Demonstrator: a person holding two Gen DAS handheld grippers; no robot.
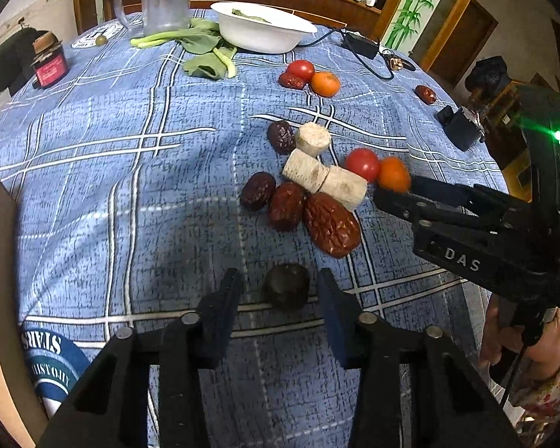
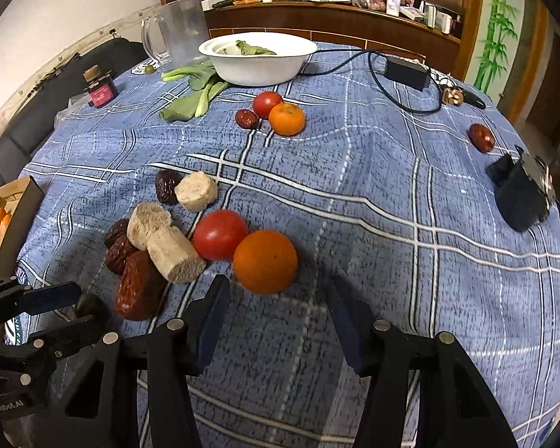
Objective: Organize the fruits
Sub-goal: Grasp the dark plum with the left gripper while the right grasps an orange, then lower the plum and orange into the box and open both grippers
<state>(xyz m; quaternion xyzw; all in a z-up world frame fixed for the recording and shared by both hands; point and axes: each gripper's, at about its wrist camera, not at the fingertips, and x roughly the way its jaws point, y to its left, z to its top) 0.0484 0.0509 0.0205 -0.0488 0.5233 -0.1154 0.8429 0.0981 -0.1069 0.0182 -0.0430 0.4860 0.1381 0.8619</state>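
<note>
On the blue plaid tablecloth (image 1: 130,186) lies a cluster: several red dates (image 1: 330,224), three pale corn-cob pieces (image 1: 306,170), a tomato (image 1: 363,164) and an orange (image 1: 394,174). My left gripper (image 1: 280,295) is open, its fingers on either side of a dark date (image 1: 287,285). My right gripper (image 2: 278,304) is open, just in front of the orange (image 2: 265,261), beside the tomato (image 2: 220,234). It also shows in the left wrist view (image 1: 395,190), at the orange. The left gripper shows in the right wrist view (image 2: 67,308).
Farther back lie a second tomato (image 2: 267,103), orange (image 2: 286,118) and date (image 2: 247,118), greens (image 2: 194,93), a white bowl (image 2: 259,71), a clear pitcher (image 2: 179,31) and a red jar (image 2: 100,89). A lone date (image 2: 481,137) and black devices (image 2: 520,198) sit right. A cardboard box (image 2: 7,216) stands left.
</note>
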